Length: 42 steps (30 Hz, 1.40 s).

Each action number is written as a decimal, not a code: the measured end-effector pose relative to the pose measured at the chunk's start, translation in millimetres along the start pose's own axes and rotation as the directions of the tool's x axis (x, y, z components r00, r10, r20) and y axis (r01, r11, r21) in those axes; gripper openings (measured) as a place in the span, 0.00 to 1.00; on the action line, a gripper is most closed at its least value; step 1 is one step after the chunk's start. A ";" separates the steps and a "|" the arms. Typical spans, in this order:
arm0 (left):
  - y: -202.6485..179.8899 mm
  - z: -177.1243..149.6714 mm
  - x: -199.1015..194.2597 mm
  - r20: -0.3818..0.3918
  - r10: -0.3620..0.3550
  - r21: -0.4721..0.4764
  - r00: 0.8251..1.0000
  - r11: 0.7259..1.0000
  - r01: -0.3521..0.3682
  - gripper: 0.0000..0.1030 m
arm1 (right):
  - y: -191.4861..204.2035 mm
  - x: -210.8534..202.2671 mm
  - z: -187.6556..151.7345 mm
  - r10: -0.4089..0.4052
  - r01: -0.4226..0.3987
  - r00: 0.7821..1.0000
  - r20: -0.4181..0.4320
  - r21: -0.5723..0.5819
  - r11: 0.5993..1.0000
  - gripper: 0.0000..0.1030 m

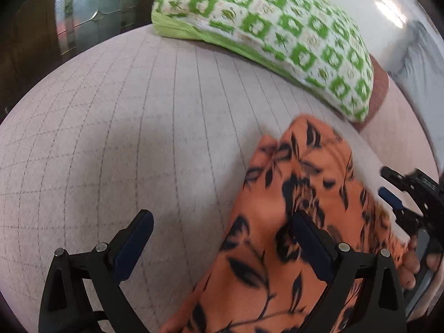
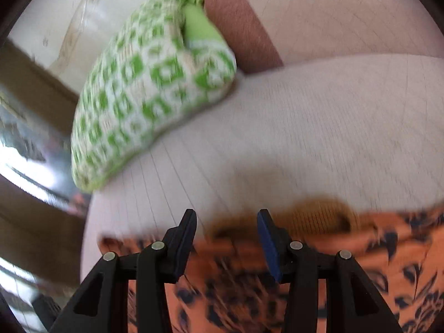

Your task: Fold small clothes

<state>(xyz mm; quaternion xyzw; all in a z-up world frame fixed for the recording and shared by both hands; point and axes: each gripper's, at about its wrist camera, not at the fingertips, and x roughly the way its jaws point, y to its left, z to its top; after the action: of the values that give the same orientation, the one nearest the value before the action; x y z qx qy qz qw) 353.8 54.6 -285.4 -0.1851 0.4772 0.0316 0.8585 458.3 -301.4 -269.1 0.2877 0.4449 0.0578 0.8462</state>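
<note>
Left hand-held gripper [image 1: 222, 230]: jaws wide, nothing gripped, right finger over orange leaf-print garment [image 1: 291, 222]. Right hand-held gripper [image 2: 226, 227]: jaws partway apart, empty, above the garment's edge. Garment lies on quilted bed [image 1: 125, 125]; green-patterned pillow [image 1: 277, 36] beyond.

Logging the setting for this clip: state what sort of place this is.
Probably a bedroom or living room at home. The work surface is a pale quilted mattress or sofa seat, a green-and-white patterned pillow lies on it, and an orange garment with black leaf print is spread out for folding.
</note>
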 end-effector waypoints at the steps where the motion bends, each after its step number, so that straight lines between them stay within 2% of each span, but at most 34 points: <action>1: -2.5 2.2 1.0 0.007 0.004 -0.004 1.000 1.000 -0.004 0.97 | 3.3 -3.6 2.8 0.013 -0.013 1.000 0.016 0.000 1.000 0.48; 4: -9.8 4.0 10.4 -0.007 0.061 0.013 0.998 0.998 -0.061 0.97 | -0.6 -34.3 -12.4 0.033 -0.032 0.999 0.041 -0.034 0.999 0.48; 6: -9.3 2.3 18.8 -0.037 0.106 0.016 0.994 0.994 -0.105 0.97 | -11.8 -53.9 -27.4 0.010 -0.008 0.999 0.039 -0.043 0.999 0.48; 11: -5.7 -2.5 13.3 -0.015 0.139 0.004 0.990 0.990 -0.139 0.97 | -68.9 -130.0 -81.3 -0.069 0.067 0.995 0.072 0.038 0.997 0.49; 13: -0.2 -8.3 10.3 -0.022 0.146 -0.003 0.989 0.989 -0.146 0.97 | -94.5 -146.5 -100.9 -0.114 0.110 0.993 0.039 0.087 0.990 0.54; 15: 7.0 -17.4 0.7 -0.027 0.144 -0.015 0.989 0.989 -0.144 0.97 | -118.1 -146.5 -118.6 -0.196 0.202 0.979 -0.059 0.132 0.970 0.57; 16: 9.6 -21.7 -7.6 -0.030 0.140 -0.023 0.990 0.990 -0.140 0.97 | -128.5 -143.1 -126.6 -0.196 0.209 0.976 -0.098 0.148 0.967 0.57; 17: 9.2 -23.6 -14.8 -0.026 0.135 -0.029 0.991 0.990 -0.135 0.97 | -131.6 -149.3 -132.5 -0.174 0.183 0.982 -0.070 0.151 0.972 0.57; 19: 14.4 -32.6 -35.0 -0.003 0.108 -0.043 0.994 0.993 -0.108 0.97 | -126.1 -162.4 -139.1 -0.188 0.196 0.980 -0.067 0.162 0.967 0.57; 21: 21.3 -46.6 -61.1 0.029 0.072 -0.056 0.997 0.996 -0.071 0.97 | -114.7 -176.2 -147.7 -0.132 0.135 0.991 -0.028 0.158 0.978 0.57; 24: 33.4 -73.0 -88.7 0.053 0.046 -0.067 0.998 0.997 -0.043 0.97 | -91.8 -191.5 -168.3 -0.085 0.082 0.996 0.022 0.093 0.992 0.59; 26: 43.6 -88.5 -92.8 0.033 0.016 -0.105 0.999 0.994 -0.013 0.97 | -84.7 -193.5 -179.1 -0.026 0.025 1.000 0.015 0.085 0.996 0.59; 28: 59.3 -106.0 -91.0 -0.014 -0.062 -0.198 0.998 0.978 0.058 0.97 | -79.4 -189.7 -188.1 0.041 -0.040 0.999 -0.006 0.100 0.994 0.59; 30: 72.3 -123.5 -84.6 -0.049 -0.158 -0.310 0.986 0.941 0.135 0.97 | -72.3 -187.9 -193.4 0.069 -0.068 0.998 -0.009 0.094 0.993 0.59; 31: 71.7 -128.3 -84.5 -0.046 -0.167 -0.324 0.985 0.935 0.143 0.96 | -67.0 -186.1 -194.6 0.073 -0.072 0.997 -0.005 0.079 0.994 0.59; 33: 62.8 -127.8 -86.2 0.006 -0.166 -0.296 0.986 0.942 0.160 0.96 | -58.8 -182.5 -197.8 0.075 -0.074 0.997 0.001 0.047 0.996 0.59; 34: 57.1 -125.8 -84.6 0.026 -0.210 -0.278 0.977 0.938 0.209 0.96 | -56.9 -181.7 -199.4 0.082 -0.082 0.997 0.003 0.033 0.996 0.59; 37: 40.7 -122.2 -66.6 -0.004 -0.273 -0.253 0.962 0.931 0.263 0.96 | -57.6 -177.7 -199.0 0.078 -0.078 0.997 0.011 0.025 0.997 0.59; 39: 32.5 -119.7 -62.8 0.026 -0.262 -0.239 0.965 0.935 0.260 0.96 | -60.9 -177.4 -197.1 0.067 -0.068 0.998 0.019 0.022 0.997 0.59; 42: 28.3 -109.4 -53.3 0.053 -0.355 -0.274 0.933 0.894 0.356 0.96 | -64.6 -173.7 -192.7 0.050 -0.051 0.998 0.028 0.017 0.999 0.59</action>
<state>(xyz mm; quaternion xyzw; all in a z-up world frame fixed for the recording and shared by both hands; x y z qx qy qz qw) 230.0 49.3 -301.4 -0.3883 0.4252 -0.0585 0.8155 192.8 -332.5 -263.4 0.3071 0.4264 0.0713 0.8478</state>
